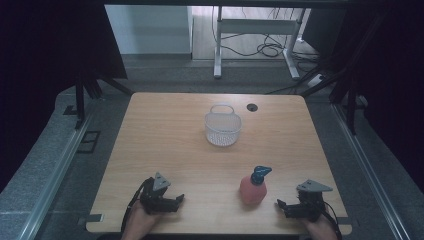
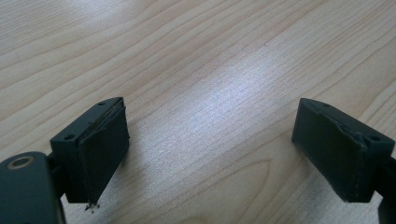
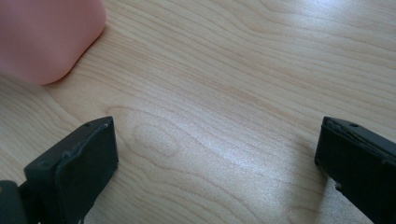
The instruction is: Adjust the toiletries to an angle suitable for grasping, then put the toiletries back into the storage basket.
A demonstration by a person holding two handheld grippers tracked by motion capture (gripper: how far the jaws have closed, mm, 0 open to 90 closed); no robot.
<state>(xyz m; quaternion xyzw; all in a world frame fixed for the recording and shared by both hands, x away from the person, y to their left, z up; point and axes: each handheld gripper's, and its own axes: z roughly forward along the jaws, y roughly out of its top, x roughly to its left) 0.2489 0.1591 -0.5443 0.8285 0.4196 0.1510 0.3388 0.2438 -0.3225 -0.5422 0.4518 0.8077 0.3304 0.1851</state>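
A light wooden table carries three groups of things. At its near left edge, the left gripper, black with a grey three-cornered plate on top, rests low over the wood in a person's hand. Its jaws stand wide apart with nothing between them; the left gripper view looks along them at bare wood grain.

At the near right edge, the right gripper, also black and topped by a grey plate, is held in the person's other hand. Its jaws are spread wide as well, pointing left across the table, and hold nothing. The right gripper view has bare wood between the two black pads.

Just left of the right gripper stands a salmon-pink rounded plastic bottle with a blue spray-trigger top, upright, on the near right part of the table. It is near the open jaws but apart from them. In the right gripper view the bottle's pink base sits at the upper left corner, beyond the left-hand pad and clear of it.

Farther off, near the middle of the table's far half, sits a small white perforated plastic basket with a looped handle, well apart from both grippers. A dark round cable hole lies in the tabletop just to the basket's far right.
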